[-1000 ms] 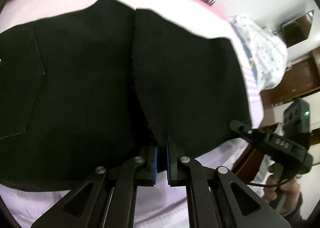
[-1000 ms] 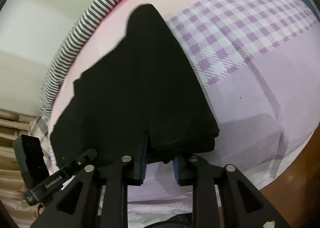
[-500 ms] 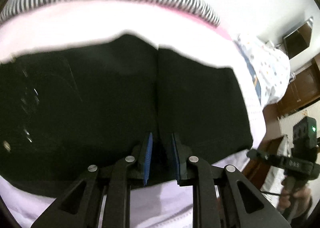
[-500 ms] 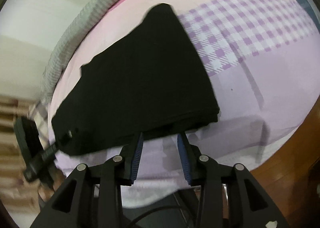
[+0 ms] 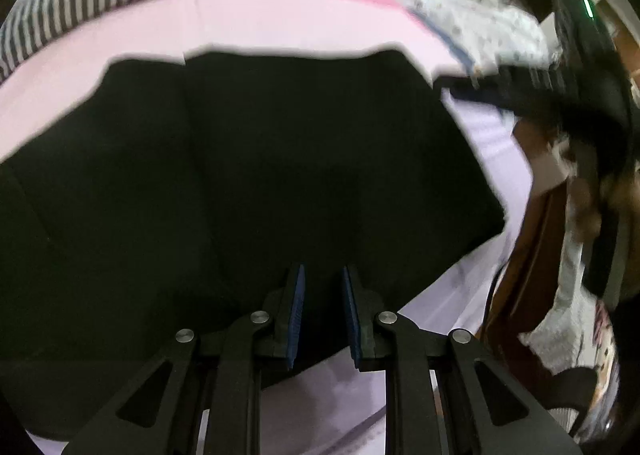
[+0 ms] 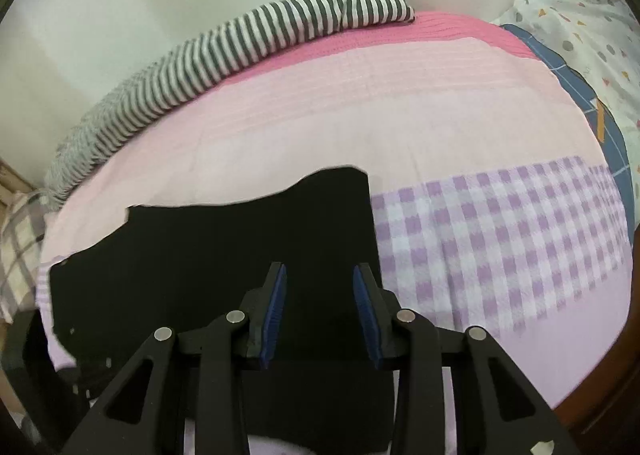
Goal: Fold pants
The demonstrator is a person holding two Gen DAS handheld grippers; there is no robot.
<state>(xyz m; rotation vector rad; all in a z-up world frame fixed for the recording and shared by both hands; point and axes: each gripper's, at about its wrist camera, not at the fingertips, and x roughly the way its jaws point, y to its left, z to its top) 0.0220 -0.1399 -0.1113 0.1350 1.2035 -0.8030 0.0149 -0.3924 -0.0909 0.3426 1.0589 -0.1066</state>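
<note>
The black pants lie folded flat on the pink and lilac bed sheet. In the left wrist view my left gripper is open over the near edge of the pants, holding nothing. In the right wrist view my right gripper is open above the right end of the pants, holding nothing. The right gripper also shows blurred at the right of the left wrist view.
A striped bolster lies along the far edge of the bed by the wall. A patterned pillow is at the right end. A purple checked band of the sheet lies right of the pants. The brown floor shows beyond the bed's edge.
Both grippers have opened and let go of the pants, which now lie flat. The right gripper has swung round to face the wall; the left has drawn back a little.
</note>
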